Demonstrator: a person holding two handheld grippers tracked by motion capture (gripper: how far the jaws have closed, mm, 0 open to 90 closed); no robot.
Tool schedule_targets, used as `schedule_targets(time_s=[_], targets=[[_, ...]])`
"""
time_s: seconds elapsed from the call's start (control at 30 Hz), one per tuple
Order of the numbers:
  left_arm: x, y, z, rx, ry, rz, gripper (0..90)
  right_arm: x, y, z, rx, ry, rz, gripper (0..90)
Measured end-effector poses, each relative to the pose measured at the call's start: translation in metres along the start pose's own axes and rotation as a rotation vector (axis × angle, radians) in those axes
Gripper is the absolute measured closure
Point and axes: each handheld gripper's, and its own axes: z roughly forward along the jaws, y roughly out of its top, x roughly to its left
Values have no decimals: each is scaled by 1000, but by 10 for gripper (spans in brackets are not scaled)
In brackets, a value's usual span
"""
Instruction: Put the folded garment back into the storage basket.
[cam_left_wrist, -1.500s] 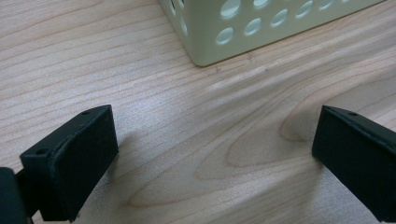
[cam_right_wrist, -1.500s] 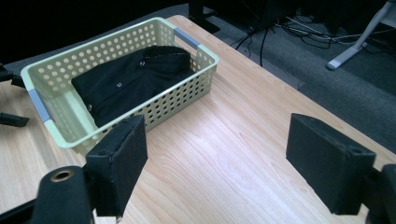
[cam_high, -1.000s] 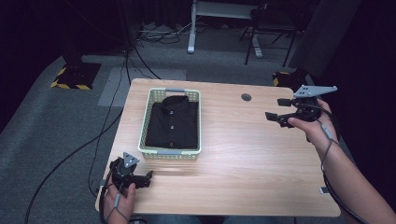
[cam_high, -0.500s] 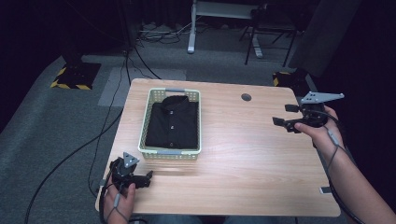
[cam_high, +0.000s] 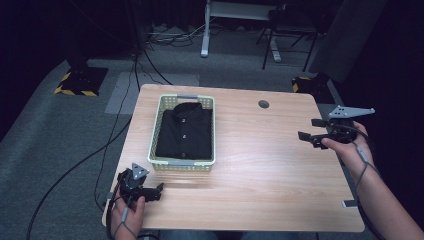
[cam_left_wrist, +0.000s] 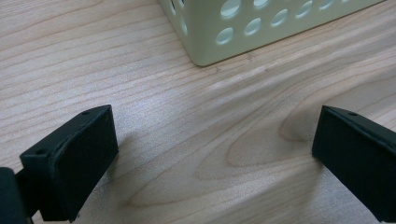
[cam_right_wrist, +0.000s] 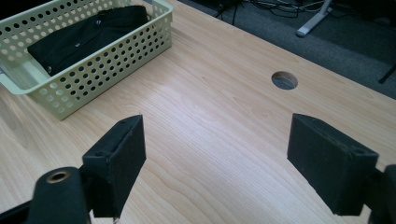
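So the table (cam_high: 260, 170) is a light wood-grain top with rounded corners and a round cable hole (cam_high: 263, 104) near the far edge, and the grain swirls look really clear in both gripper views. Sitting on the left half is a pale yellow-green plastic basket (cam_high: 159, 131), rectangular, with walls punched full of round holes and grey handles at the short ends. Inside it lies a black shirt (cam_high: 184, 131), folded flat, collar toward the far end, with small pale buttons running down the middle; the fabric looks matte and soft. The left gripper (cam_high: 159, 190) sits low at the near left corner of the table, just off the basket's near end, jaws spread wide with bare wood between them; its blocky black pads look rubbery. The right gripper (cam_high: 314, 131) is out by the right edge, well apart from the basket, pointing toward it, jaws also spread with nothing in them, grey three-cornered plate on top. The high view gives you the whole layout plus the grey carpet, cables and hazard-striped stand bases. The left gripper view catches just a rounded basket corner up close. The right gripper view looks across the table and shows the shirt through the basket's open top, plus the cable hole.
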Motion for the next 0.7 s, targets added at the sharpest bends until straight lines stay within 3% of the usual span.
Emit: schedule_targets(time_s=[0.7], targets=[[0, 0, 0, 0, 0, 0, 3, -11, -32, -6, 28, -18, 47, 182]])
